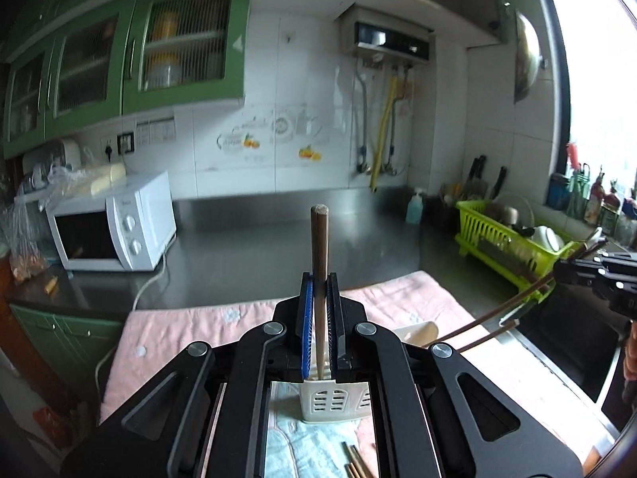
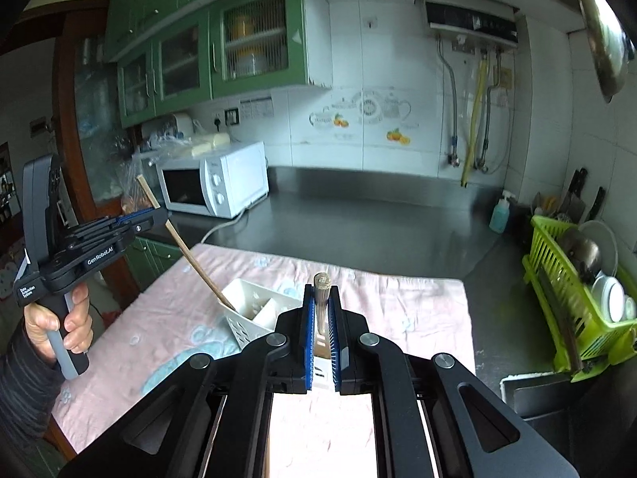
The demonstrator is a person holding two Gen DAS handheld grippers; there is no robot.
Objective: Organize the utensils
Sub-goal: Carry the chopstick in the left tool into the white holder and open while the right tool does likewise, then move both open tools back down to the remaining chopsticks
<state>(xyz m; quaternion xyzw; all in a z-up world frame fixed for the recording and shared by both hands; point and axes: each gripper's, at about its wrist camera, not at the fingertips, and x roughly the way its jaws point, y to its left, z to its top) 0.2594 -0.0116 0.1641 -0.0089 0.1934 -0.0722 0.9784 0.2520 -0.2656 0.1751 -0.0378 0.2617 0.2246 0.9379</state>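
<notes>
a chopstick [image 1: 319, 275] is clamped in the left hand-held gripper [image 1: 319, 290], its long axis steep, thick end up, tip at the white holder [image 2: 254, 314] on the pink cloth [image 2: 398, 302]. chopsticks [image 2: 321, 298] are clamped in the right hand-held gripper [image 2: 321, 302] too, apparently two in the left view. the insertion step is judged in hand; next, each tip is to be lowered into a compartment and released. more chopsticks [image 1: 354, 462] lie on the worktop cloth.
</notes>
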